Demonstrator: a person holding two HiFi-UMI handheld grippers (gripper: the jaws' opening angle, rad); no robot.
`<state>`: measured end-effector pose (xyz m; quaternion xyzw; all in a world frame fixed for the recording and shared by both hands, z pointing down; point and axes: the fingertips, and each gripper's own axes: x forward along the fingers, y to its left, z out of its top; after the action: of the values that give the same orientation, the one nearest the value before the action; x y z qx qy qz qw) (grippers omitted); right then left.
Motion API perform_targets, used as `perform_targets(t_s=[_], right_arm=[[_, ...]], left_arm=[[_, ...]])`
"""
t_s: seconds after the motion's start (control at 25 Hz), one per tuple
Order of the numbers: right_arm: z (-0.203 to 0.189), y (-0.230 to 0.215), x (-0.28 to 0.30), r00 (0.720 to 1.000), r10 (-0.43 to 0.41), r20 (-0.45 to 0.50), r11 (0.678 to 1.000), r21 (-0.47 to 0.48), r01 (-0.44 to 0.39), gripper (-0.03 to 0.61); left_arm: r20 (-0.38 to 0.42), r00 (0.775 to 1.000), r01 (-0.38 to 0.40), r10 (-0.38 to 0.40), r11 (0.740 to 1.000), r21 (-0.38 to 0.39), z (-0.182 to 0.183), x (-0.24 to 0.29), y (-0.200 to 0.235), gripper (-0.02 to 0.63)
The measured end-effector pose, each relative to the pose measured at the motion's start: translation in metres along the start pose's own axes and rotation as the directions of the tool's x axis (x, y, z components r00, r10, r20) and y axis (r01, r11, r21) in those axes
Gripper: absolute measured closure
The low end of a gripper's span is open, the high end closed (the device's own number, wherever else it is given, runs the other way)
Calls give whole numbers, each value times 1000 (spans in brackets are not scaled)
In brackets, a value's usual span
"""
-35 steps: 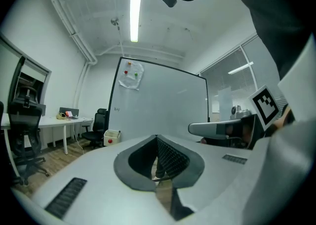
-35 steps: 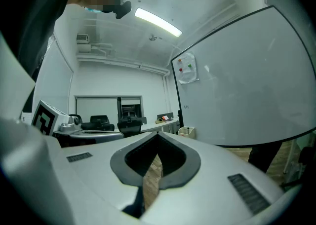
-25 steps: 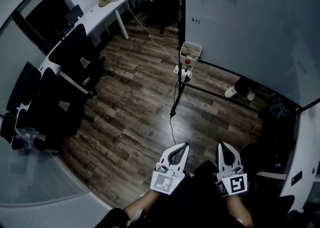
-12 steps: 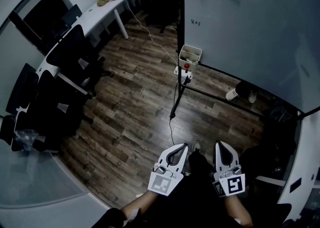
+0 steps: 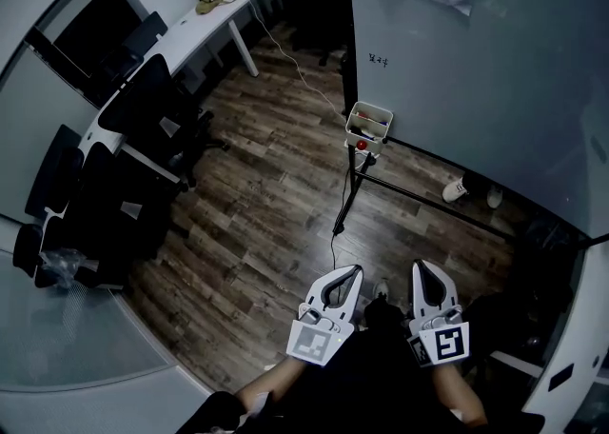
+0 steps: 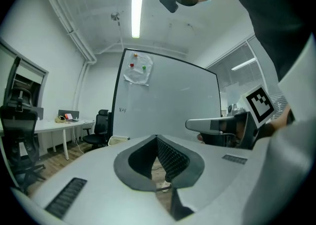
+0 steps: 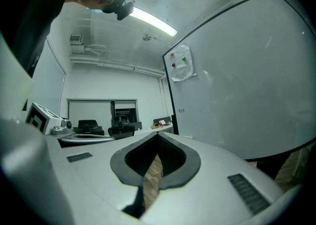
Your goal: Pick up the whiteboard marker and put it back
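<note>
Two empty grippers tell me I'm at the very start, the approach step, with nothing picked up yet. At the left of the head view stand black office chairs [image 5: 143, 132], and a long white tabletop [image 5: 181, 37] runs to the upper left; I can't pick out a marker there. At bottom centre, over the wooden floor [image 5: 257, 204], hangs the left gripper [image 5: 348, 276]. Its own view shows its fingers [image 6: 174, 159] pressed together at the tips with nothing between them. Straight up-frame from it, a white tray [image 5: 371, 107] sits at the lower left corner of the whiteboard [image 5: 476, 70], with a small red thing [image 5: 361, 145] just under it. I judge the whiteboard marker is most likely in that tray, but at this size I can't make it out. If so, it lies well apart from both pairs of fingers, ahead of them and between their two lines of aim. Just right of the left one, the right gripper [image 5: 423, 270] has its fingers [image 7: 172, 154] closed tip to tip as well, on nothing. The next move, as I see it, calls for walking in toward the tray, spreading one pair of fingers and lining them across the marker's barrel once I can see it.
</note>
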<state>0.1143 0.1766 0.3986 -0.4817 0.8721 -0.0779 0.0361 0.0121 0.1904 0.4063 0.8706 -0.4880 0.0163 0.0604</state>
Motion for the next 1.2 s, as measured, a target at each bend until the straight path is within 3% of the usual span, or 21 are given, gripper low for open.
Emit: perform_targets(t_s=[0.64, 0.88, 1.2], right_arm=[[13, -69, 63, 997, 72, -12, 997, 26, -72, 565], [1, -88, 69, 993, 116, -30, 993, 12, -115, 565], [4, -93, 82, 994, 106, -15, 993, 45, -105, 565]], left_arm=[[-7, 996, -93, 93, 996, 1, 9, 98, 14, 606], [-8, 992, -128, 128, 992, 10, 11, 115, 12, 606], [-10, 989, -145, 145, 989, 18, 15, 122, 23, 606]])
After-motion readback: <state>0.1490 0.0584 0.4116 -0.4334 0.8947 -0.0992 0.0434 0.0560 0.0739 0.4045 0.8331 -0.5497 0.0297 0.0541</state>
